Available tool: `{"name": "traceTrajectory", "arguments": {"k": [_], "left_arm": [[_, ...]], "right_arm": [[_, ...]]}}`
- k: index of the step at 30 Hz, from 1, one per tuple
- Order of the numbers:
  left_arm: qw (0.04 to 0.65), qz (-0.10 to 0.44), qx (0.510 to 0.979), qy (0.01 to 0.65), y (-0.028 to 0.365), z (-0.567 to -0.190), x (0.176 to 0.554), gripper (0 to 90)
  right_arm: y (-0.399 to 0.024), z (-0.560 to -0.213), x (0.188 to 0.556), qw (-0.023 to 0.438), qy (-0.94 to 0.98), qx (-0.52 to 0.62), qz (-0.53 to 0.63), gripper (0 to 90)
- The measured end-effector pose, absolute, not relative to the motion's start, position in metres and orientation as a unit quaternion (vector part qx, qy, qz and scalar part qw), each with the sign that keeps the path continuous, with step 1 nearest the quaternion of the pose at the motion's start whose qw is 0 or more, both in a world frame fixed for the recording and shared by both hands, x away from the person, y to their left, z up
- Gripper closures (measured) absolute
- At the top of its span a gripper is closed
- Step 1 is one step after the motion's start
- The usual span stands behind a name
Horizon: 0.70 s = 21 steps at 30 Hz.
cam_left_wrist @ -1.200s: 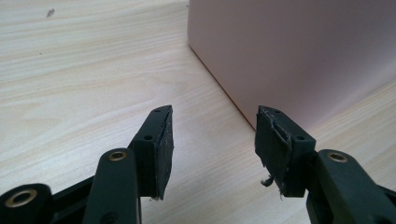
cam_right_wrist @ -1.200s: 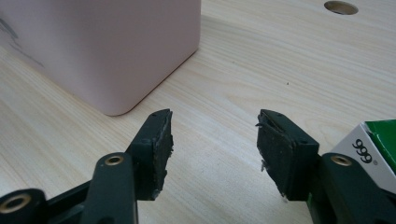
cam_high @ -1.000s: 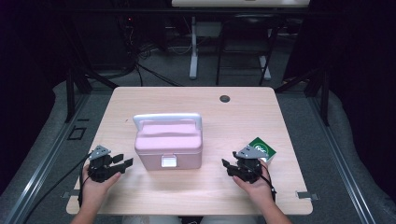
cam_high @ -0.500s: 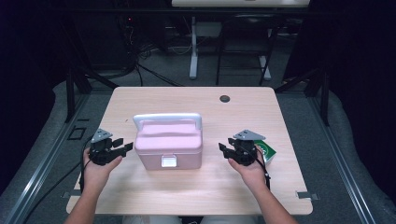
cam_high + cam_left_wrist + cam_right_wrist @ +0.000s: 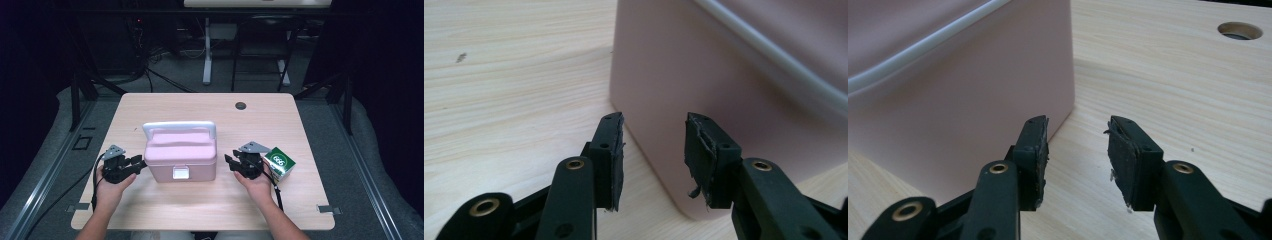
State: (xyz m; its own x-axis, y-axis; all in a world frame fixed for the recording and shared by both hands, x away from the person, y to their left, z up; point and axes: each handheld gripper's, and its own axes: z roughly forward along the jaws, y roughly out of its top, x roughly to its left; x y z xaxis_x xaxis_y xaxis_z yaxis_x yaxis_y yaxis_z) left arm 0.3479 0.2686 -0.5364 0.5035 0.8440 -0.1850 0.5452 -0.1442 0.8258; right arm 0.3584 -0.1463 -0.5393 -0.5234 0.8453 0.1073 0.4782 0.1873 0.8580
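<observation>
Now the left gripper (image 5: pixel 134 163) sits at the left end of the pink box (image 5: pixel 181 159), its tips just beside the wall, and the left gripper view shows the jaws partly spread with nothing between them; they have just been closing, with the box's near corner straight ahead in the gap. The right gripper (image 5: pixel 234 162) faces the box's right end from the other side, near but apart from it, jaws likewise partly spread and just been closing on empty air; in the right gripper view the box wall lies ahead and to the left of the gap, with bare table (image 5: pixel 1173 95) in front. So the box lies between the two grippers, its long axis running left to right across the table, one short end toward each hand. The left gripper looks the nearer of the two. The box stands near the middle of the table, lid down, its white handle (image 5: pixel 179 125) raised along the far edge. A green carton (image 5: pixel 280 162) rests just behind the right hand (image 5: pixel 257 182), away from the box. Any lift or squeeze from both ends, I judge, depends on the grippers meeting those short walls squarely
</observation>
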Motion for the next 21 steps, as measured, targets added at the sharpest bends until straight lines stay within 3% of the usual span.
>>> {"name": "traceTrajectory", "arguments": {"k": [9,12,17,21], "left_arm": [[0.458,0.159,0.74,0.466,0.266,-0.54,0.345,64.8],[0.454,0.165,0.744,0.461,0.261,-0.538,0.343,69.0],[0.451,0.159,0.747,0.462,0.256,-0.536,0.34,81.8],[0.446,0.161,0.75,0.461,0.252,-0.535,0.339,89.6]], "right_arm": [[-0.127,-0.543,0.357,0.198,0.751,0.431,0.46,59.6],[-0.123,-0.542,0.354,0.207,0.751,0.433,0.454,66.1],[-0.116,-0.543,0.349,0.207,0.747,0.431,0.462,84.6],[-0.111,-0.543,0.345,0.219,0.747,0.43,0.458,90.0]]}}
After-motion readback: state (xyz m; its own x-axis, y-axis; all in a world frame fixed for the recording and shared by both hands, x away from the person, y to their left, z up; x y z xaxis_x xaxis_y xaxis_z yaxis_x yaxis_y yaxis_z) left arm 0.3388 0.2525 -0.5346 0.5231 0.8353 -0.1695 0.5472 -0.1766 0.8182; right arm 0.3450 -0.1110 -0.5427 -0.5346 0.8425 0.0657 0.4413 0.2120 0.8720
